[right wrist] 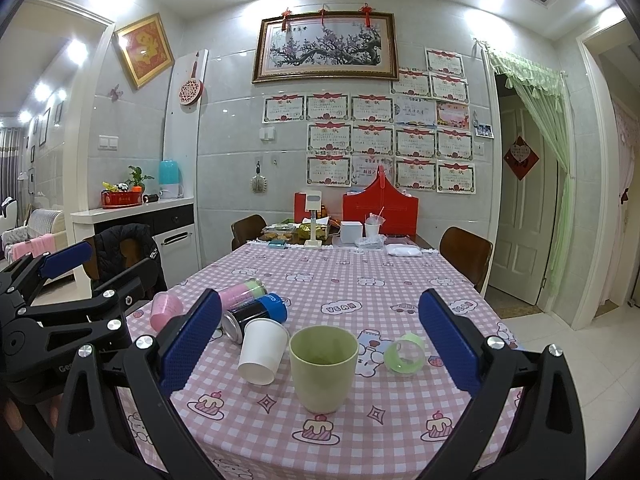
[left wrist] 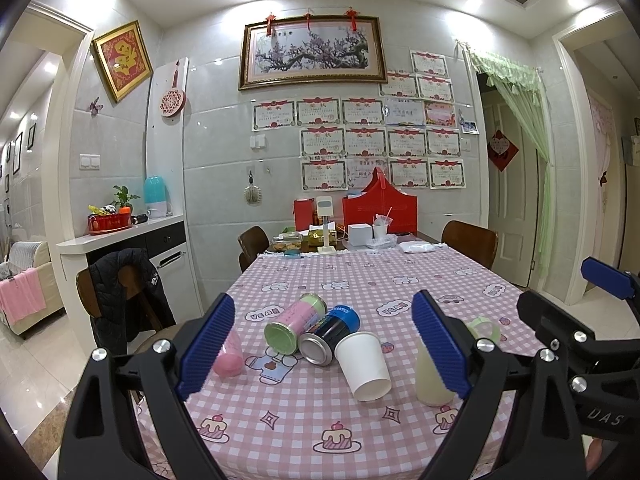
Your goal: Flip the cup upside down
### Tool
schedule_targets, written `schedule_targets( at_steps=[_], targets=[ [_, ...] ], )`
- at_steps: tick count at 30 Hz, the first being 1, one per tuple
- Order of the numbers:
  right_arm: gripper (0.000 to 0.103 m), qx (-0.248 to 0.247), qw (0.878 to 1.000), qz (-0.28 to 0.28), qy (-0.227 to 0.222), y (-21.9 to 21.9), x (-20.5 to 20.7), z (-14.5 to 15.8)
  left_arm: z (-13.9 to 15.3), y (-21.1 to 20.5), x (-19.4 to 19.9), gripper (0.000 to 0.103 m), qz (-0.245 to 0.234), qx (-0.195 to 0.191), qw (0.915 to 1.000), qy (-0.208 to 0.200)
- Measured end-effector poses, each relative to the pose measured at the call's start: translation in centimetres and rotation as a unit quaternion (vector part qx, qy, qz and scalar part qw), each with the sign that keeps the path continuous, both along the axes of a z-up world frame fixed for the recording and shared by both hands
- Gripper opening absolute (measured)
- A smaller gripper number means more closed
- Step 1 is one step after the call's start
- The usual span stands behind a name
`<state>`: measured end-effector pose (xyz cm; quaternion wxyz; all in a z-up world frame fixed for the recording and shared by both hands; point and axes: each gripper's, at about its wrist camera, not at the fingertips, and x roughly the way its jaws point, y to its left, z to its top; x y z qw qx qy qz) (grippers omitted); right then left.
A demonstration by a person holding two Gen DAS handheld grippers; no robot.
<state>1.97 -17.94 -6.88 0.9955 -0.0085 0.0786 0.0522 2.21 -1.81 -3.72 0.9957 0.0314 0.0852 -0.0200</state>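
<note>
A pale green cup (right wrist: 323,368) stands upright, mouth up, on the pink checked tablecloth (right wrist: 360,280), centred between my right gripper's (right wrist: 320,344) open blue fingers but beyond them. In the left wrist view the cup (left wrist: 430,376) is partly hidden behind the right finger. My left gripper (left wrist: 324,344) is open and empty, facing a white paper cup (left wrist: 364,364) lying on its side; the paper cup also shows in the right wrist view (right wrist: 262,350).
A pink-green can (left wrist: 296,320) and a dark blue can (left wrist: 330,334) lie on their sides. A pink cup (left wrist: 228,354) and a small clear green cup (right wrist: 405,352) lie tipped over. Boxes and clutter sit at the table's far end (left wrist: 360,224). Chairs stand around.
</note>
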Motion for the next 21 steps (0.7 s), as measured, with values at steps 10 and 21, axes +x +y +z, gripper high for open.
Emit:
schedule_targets(
  at_steps=[10, 21],
  targets=[
    [0.095, -0.001, 1.000, -0.001, 0.000, -0.01, 0.04, 0.09, 0.04, -0.01, 0.01, 0.089, 0.000, 0.000, 1.0000, 0.000],
    [0.095, -0.001, 1.000, -0.003, 0.005, -0.34, 0.45, 0.05, -0.10, -0.21, 0.48, 0.089, -0.002, 0.000, 1.0000, 0.008]
  ],
)
